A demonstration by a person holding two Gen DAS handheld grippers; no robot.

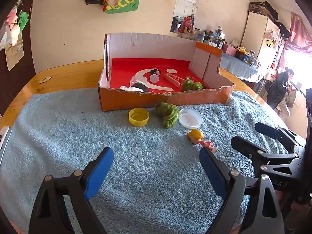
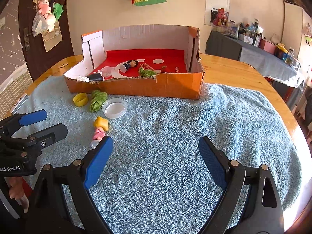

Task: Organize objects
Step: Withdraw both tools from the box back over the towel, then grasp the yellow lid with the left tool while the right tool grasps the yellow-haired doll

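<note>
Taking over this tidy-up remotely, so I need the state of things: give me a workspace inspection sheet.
Surface: blue towel on a wooden table.
Job's things: yellow cap, green yarn, clear lid and blonde doll lie on the towel before the cardboard box; more items sit inside it.
Clutter: phone at the towel's edge.
Grippers: left tongs and right tongs open, empty.
Cables: nothing seen.
Surroundings: person by a bright window.

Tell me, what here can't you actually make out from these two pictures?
- White device, left wrist view: cut off by the frame edge.
- Black-and-white item in the cardboard box, both views: partly hidden behind the torn front wall.
- Doll, right wrist view: base hidden by the gripper's finger.
</note>
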